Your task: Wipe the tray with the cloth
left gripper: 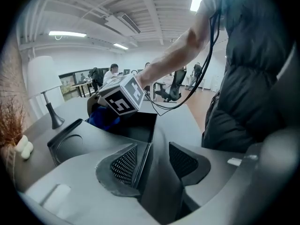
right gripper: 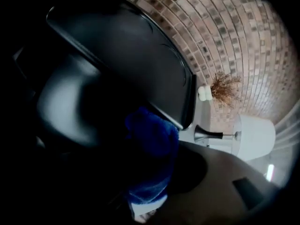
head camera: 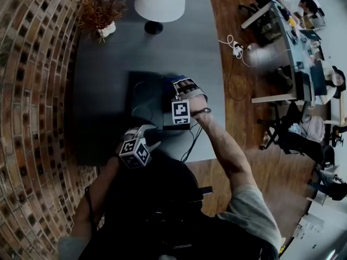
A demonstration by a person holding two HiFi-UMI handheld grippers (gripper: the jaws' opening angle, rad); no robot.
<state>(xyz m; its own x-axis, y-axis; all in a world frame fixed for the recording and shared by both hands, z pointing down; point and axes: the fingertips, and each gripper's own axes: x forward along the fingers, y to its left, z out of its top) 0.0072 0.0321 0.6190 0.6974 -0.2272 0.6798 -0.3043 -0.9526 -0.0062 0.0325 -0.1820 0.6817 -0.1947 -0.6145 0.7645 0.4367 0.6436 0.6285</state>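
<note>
A black tray point(head camera: 142, 96) with a round recess lies on the grey table point(head camera: 97, 91). My right gripper point(head camera: 180, 88) is over the tray's right part, shut on a blue cloth point(head camera: 172, 80). In the right gripper view the cloth point(right gripper: 152, 146) bunches between the jaws, pressed down on the dark tray point(right gripper: 122, 46). My left gripper point(head camera: 142, 135) is at the tray's near edge. In the left gripper view its mesh pads point(left gripper: 125, 165) close on the tray's rim point(left gripper: 159, 172), and the right gripper's marker cube point(left gripper: 123, 96) and the cloth point(left gripper: 104, 117) show beyond.
A white lamp point(head camera: 160, 1) and a dried plant in a white pot point(head camera: 101, 16) stand at the table's far end. A brick wall point(head camera: 32, 91) runs along the left. Black cables point(head camera: 191, 140) trail over the table's near right edge. Office desks with people point(head camera: 303, 42) are at the right.
</note>
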